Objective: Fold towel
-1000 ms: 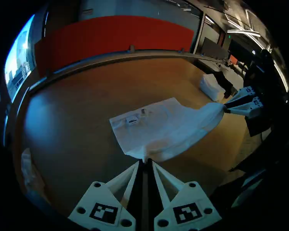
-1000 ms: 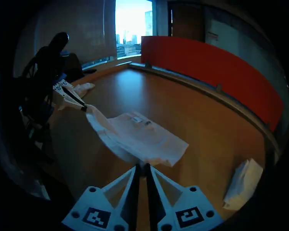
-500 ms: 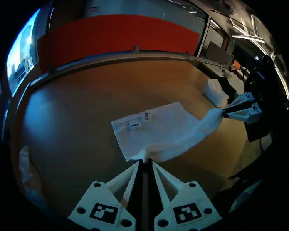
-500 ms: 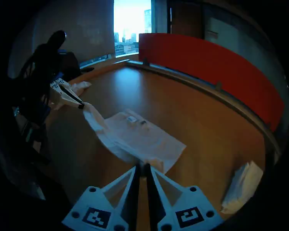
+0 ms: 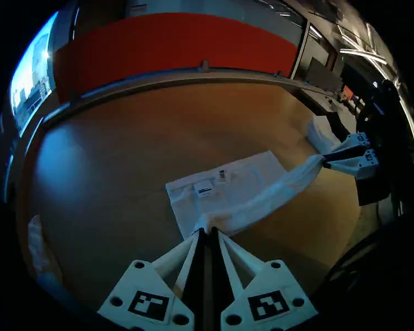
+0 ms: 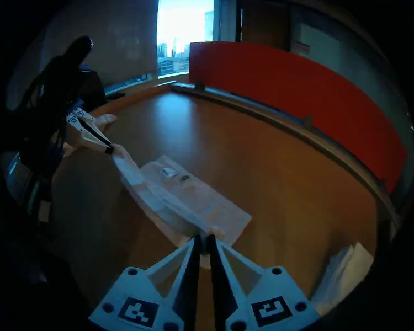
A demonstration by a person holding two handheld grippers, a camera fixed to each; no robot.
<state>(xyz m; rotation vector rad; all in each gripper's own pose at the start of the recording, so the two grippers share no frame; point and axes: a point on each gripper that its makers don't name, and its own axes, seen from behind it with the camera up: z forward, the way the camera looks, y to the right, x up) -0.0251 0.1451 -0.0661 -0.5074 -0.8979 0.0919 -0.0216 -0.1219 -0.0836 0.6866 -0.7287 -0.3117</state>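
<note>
Towel (image 5: pixel 229 187): it is white, and its far part lies flat on the table (image 5: pixel 113 143) just ahead of your left claw (image 5: pixel 207 230). Its near edge is lifted off the wood. That raised edge runs as a slack, rolled band from the left claw's tips up and to the right, to your right claw (image 5: pixel 324 158).

Your left claw's fingers are drawn together with only a thin slit between them, and they pinch one corner of the towel at their tips. Your right claw's fingers are likewise pressed together on the other corner of the lifted edge. In the right gripper view the cloth meets that claw's tips and stretches away ahead and to the left, to the other claw.

Two small tags (image 5: pixel 205 190) sit on the flat part, ahead of the left claw.

A folded white stack (image 5: pixel 321 132) rests on the table just beyond the right claw. Another pale cloth (image 5: pixel 36 248) lies well off to the left of the left claw, at the table's edge.

A red panel (image 5: pixel 168 38) stands along the table's far side. A bright window (image 6: pixel 179 33) is far ahead of the right claw.
</note>
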